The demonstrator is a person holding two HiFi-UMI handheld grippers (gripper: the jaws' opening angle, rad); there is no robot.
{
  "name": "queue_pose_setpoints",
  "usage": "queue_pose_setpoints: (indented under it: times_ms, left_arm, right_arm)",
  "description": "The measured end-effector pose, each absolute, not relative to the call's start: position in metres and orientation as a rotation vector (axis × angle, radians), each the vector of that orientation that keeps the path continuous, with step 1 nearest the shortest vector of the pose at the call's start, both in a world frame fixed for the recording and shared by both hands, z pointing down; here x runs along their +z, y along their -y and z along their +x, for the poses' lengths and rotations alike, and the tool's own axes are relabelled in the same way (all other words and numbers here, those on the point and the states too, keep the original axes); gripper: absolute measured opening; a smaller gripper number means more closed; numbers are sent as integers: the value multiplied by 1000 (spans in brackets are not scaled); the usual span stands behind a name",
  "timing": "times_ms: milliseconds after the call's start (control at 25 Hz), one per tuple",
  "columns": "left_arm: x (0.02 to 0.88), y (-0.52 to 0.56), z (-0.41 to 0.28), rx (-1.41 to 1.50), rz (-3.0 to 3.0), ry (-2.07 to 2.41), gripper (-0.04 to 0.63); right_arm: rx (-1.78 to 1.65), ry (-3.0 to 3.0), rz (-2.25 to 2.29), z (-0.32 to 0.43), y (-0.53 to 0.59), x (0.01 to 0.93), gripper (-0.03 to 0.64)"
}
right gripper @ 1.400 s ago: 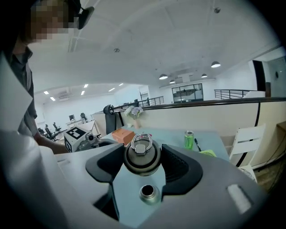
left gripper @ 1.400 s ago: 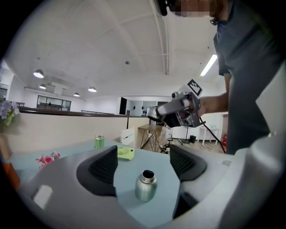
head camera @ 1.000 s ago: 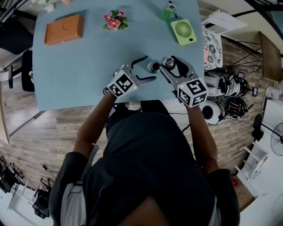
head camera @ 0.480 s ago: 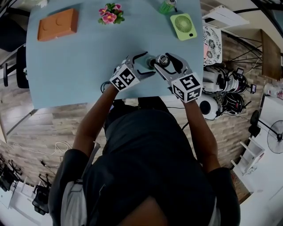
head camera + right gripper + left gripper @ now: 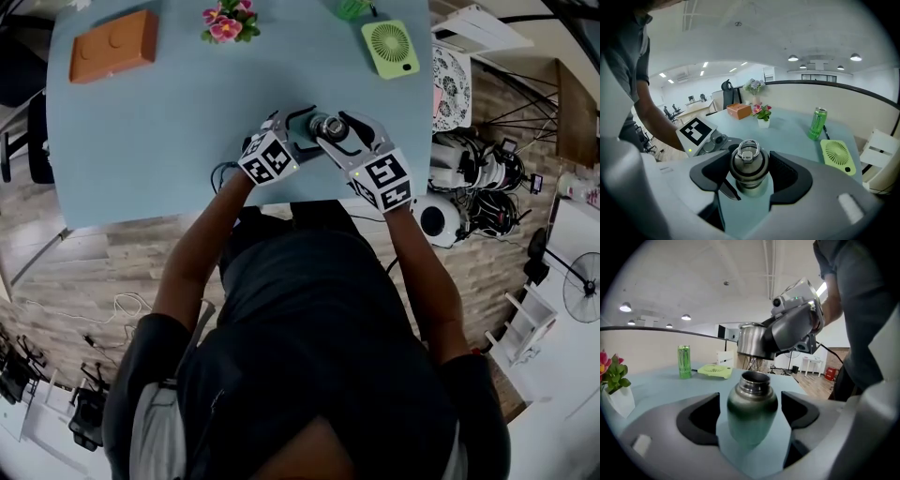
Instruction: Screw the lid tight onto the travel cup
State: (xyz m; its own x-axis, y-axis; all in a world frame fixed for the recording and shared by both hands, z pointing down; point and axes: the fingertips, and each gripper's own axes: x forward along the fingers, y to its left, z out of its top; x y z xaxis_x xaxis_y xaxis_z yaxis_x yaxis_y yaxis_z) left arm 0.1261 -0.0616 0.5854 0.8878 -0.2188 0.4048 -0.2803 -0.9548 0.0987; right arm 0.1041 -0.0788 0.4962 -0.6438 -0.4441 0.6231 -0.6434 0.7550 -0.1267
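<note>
Steel travel cup [image 5: 752, 413] stood open on pale-blue table [image 5: 169, 141]; left gripper [image 5: 298, 130] jaws bracketed it, slight gaps. Right gripper [image 5: 749, 173] clamped loop-handled steel lid [image 5: 751, 339] just above. Green can [image 5: 684, 362] print illegible.

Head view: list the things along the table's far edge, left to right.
orange box → potted flowers → green can → green fan
</note>
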Motion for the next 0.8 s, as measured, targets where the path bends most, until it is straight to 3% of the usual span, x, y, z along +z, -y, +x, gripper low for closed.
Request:
queue_pose_setpoints:
  times_ms: [800]
  left_arm:
    - [619,63,142,656,2957,385,434]
  right_arm:
    - [422,2354,670,96,71,536,264]
